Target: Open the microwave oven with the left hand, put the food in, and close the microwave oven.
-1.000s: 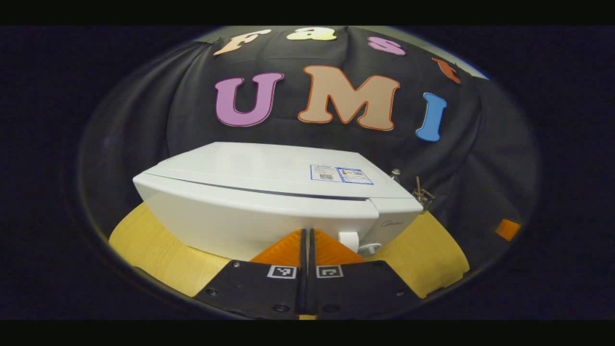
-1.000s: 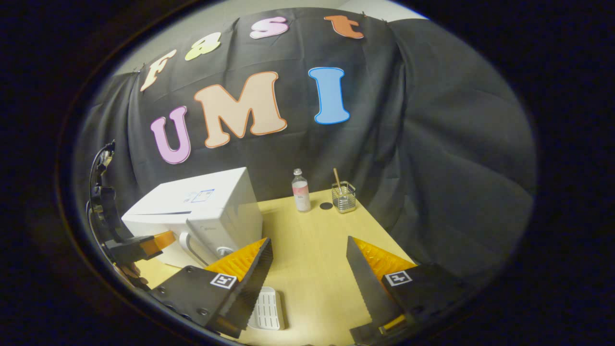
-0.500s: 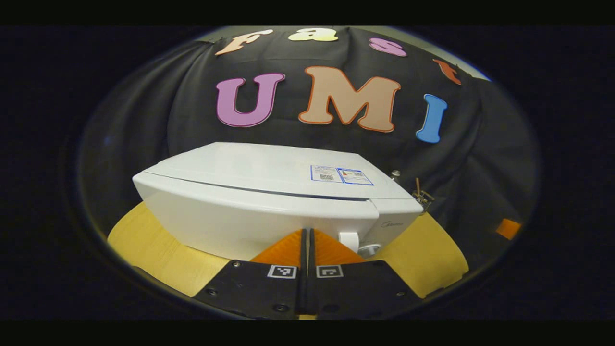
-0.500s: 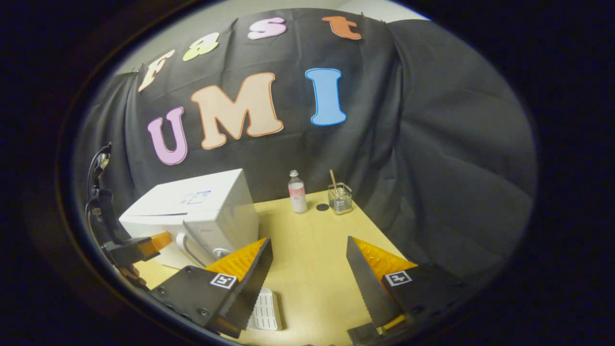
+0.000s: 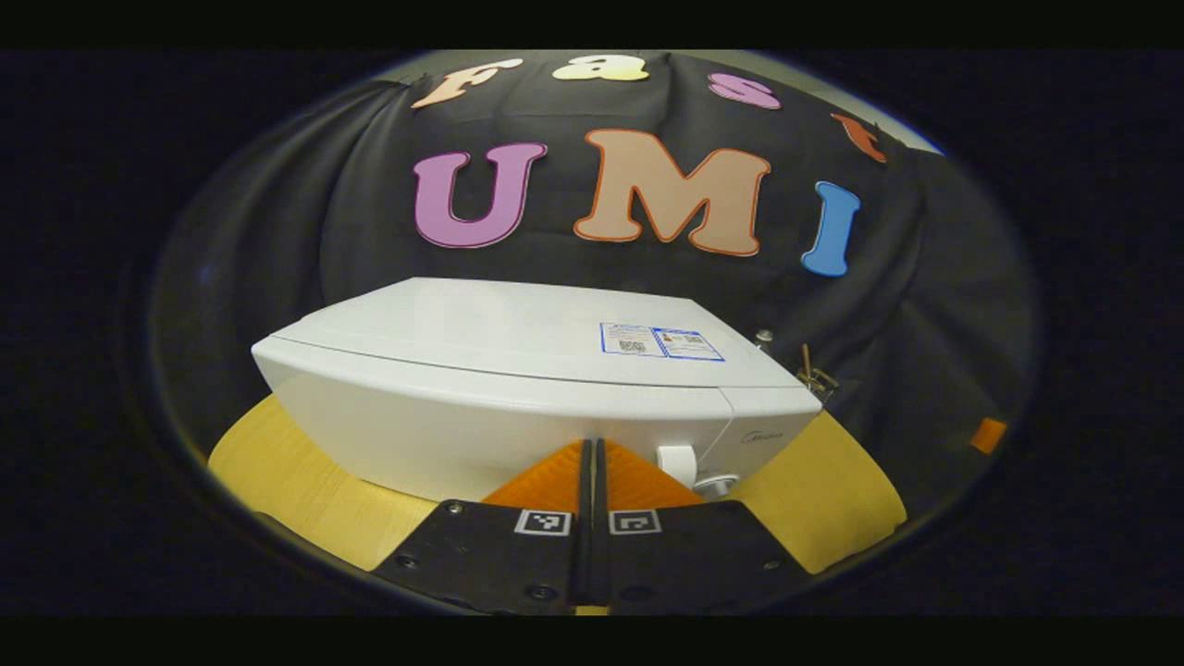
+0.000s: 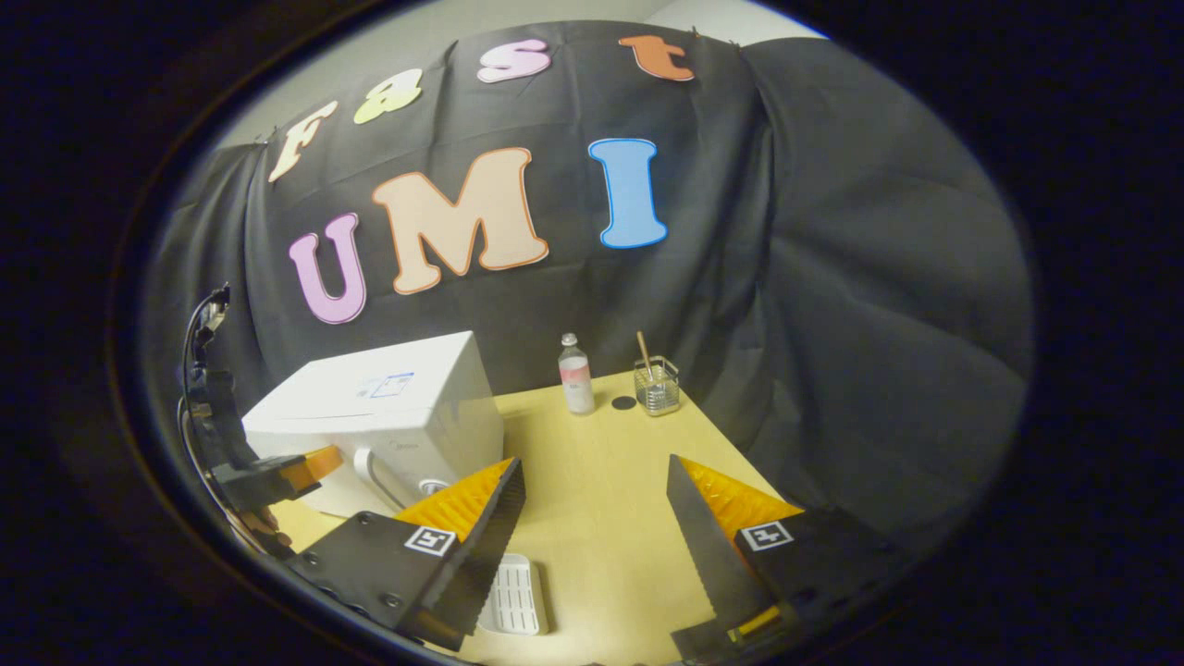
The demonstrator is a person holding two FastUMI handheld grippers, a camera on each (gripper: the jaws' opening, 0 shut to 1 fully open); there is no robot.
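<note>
The left tool [image 5: 592, 462], fingers together, is pressing the microwave [image 5: 518, 388] door, apparently flush now, while the right tool [image 6: 592, 518] is hovering apart over the table [image 6: 601, 481].

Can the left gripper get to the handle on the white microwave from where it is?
Probably yes. The left gripper, fingers shut, sits right in front of the white microwave oven's door, and the curved white handle is just beside it with nothing between them.
</note>
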